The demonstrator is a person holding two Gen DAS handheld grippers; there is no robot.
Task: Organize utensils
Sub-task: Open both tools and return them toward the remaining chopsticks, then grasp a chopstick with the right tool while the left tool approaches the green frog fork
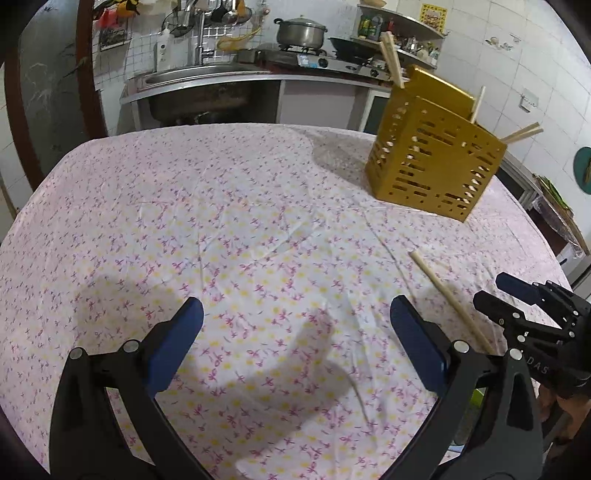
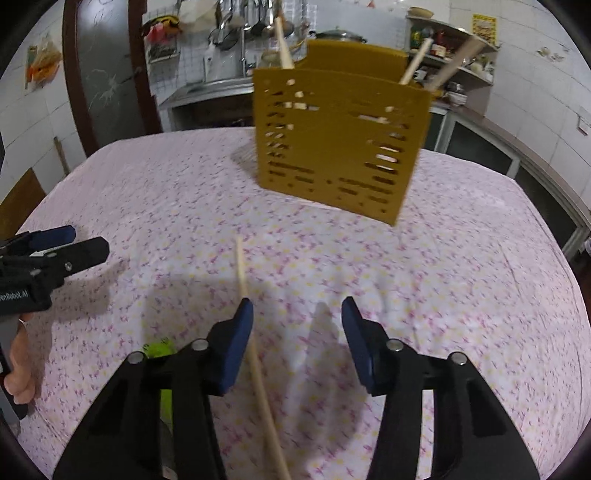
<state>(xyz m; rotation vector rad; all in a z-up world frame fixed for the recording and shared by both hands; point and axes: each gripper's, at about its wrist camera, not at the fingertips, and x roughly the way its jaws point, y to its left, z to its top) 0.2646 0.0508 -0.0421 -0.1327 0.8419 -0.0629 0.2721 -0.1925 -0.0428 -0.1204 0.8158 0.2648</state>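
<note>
A yellow slotted utensil holder [image 1: 432, 162] stands on the floral tablecloth [image 1: 240, 221] at the far right, with several wooden chopsticks sticking out; it also shows in the right wrist view [image 2: 340, 144]. One loose chopstick [image 1: 450, 299] lies on the cloth near the front right. In the right wrist view this chopstick [image 2: 255, 354] runs between the jaws, close to the left finger. My right gripper [image 2: 297, 325] is open around it, just above the cloth. My left gripper [image 1: 295, 325] is open and empty over the cloth. Each gripper shows in the other's view, the right one [image 1: 517, 295] and the left one [image 2: 55, 247].
Behind the table are a steel sink [image 1: 207, 77], a stove with a pot [image 1: 301, 31] and a wok, and shelves on the tiled wall. A dark door [image 2: 107, 74] stands at the far left. Something green [image 2: 160, 350] shows under my right gripper at the table's front edge.
</note>
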